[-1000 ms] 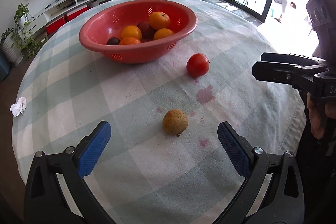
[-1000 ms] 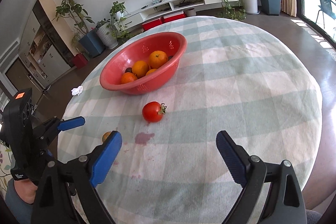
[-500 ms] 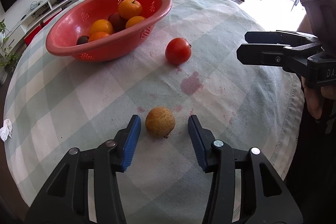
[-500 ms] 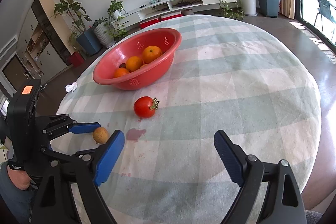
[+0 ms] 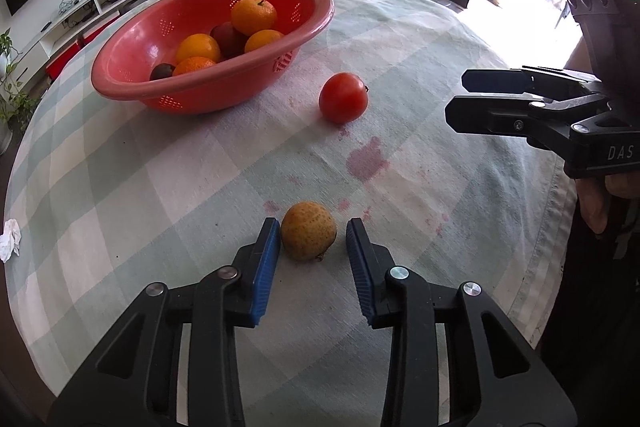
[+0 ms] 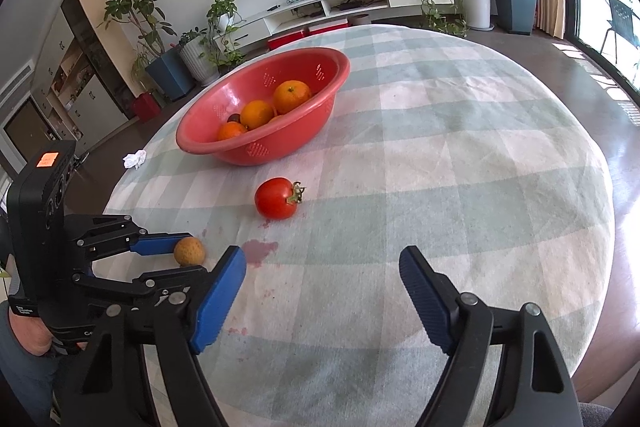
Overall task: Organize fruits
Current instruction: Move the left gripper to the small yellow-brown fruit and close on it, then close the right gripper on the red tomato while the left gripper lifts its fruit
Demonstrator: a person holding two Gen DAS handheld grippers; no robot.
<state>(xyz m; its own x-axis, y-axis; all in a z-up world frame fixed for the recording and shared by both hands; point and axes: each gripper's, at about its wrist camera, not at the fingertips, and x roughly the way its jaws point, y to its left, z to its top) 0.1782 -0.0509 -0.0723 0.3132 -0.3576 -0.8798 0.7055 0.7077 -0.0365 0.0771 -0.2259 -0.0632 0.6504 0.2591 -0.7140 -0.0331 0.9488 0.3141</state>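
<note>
The left gripper (image 5: 310, 247) has its blue pads on either side of the small brown-yellow fruit (image 5: 308, 235), which rests on the checked tablecloth (image 5: 420, 39) on the near side of the red bowl (image 5: 192, 95). A second ago those jaws stood wide with the fruit well ahead of them; since then they have been closing and have come forward around it. The left pad now lies against the fruit's side, while a narrow slit of cloth shows between the fruit and the right pad, so it is not clamped. The fruit itself lies where it did, just beside the small pink stains.

The tomato (image 5: 343, 98) sits on the cloth between the bowl and the dark pink stain (image 5: 367, 159), apart from both, unchanged. The bowl holds oranges (image 5: 253, 15) and dark fruits.

The right gripper (image 6: 322, 291) hovers over bare cloth on the tomato's near side, jaws apart with nothing between them; they have been narrowing a little over the last second.

A crumpled white tissue (image 6: 134, 159) lies at the table's edge, to the bowl's left.
</note>
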